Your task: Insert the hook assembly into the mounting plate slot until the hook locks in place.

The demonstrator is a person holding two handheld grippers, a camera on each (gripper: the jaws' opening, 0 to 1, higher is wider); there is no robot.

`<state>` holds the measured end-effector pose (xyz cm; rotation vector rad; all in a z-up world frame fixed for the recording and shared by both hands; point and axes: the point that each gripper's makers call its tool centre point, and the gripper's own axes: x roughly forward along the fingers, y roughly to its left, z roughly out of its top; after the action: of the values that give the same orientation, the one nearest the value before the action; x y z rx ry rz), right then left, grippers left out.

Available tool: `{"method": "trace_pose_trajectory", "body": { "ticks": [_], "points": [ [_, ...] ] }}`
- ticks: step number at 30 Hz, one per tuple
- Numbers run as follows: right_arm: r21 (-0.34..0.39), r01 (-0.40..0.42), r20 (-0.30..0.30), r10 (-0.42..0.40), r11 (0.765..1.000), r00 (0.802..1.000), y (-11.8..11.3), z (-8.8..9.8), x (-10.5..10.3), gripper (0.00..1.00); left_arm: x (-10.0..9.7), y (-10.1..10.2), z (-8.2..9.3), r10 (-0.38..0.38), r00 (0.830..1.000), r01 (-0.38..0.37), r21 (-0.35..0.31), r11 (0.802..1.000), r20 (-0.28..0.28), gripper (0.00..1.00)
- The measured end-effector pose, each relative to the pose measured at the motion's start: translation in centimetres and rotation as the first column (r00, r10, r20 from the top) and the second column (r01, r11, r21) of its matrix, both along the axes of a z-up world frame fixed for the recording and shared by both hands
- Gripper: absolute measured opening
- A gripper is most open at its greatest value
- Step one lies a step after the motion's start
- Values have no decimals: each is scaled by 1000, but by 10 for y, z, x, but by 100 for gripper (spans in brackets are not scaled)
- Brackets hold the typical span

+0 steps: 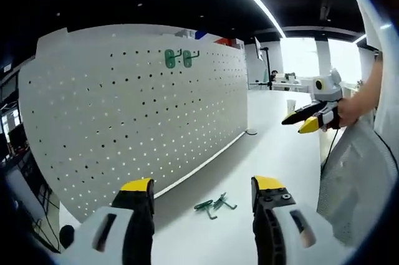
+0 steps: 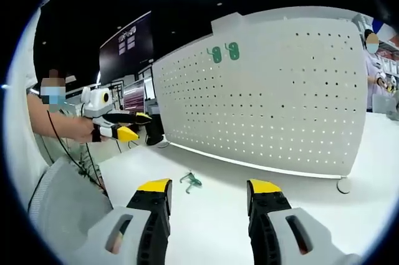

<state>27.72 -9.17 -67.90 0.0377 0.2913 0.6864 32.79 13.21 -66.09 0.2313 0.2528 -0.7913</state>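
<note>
A white pegboard [image 1: 137,109] stands upright along the far side of the white table [image 1: 280,146], with two green hooks [image 1: 177,58] already seated high on its face. Loose green hooks [image 1: 214,204] lie flat on the table just in front of the board's lower edge, long axes roughly along that edge. The left tongs [image 1: 202,193] hang released and empty right over them, hooks straight ahead between the jaws, so this hand looks nearer. The right tongs [image 2: 209,196] also stand released, empty, with the hooks ahead and slightly left.
</note>
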Motion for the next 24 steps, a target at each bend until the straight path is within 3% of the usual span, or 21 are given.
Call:
{"method": "trace_pose_trajectory", "body": {
  "ticks": [12, 18, 24],
  "points": [
    [-10, -6, -7, 6, 1000, 1000, 1, -3, 0, 46, 5, -3, -16, -100, 994, 103, 108, 989, -35, 62],
    [-10, -10, -11, 10, 1000, 1000, 2, -3, -1, 46, 7, -4, -29, -151, 986, 161, 182, 970, -67, 61],
    [-4, -10, -11, 10, 1000, 1000, 3, -3, -1, 45, 7, -6, -37, -198, 976, 214, 212, 954, -96, 59]
  ]
}}
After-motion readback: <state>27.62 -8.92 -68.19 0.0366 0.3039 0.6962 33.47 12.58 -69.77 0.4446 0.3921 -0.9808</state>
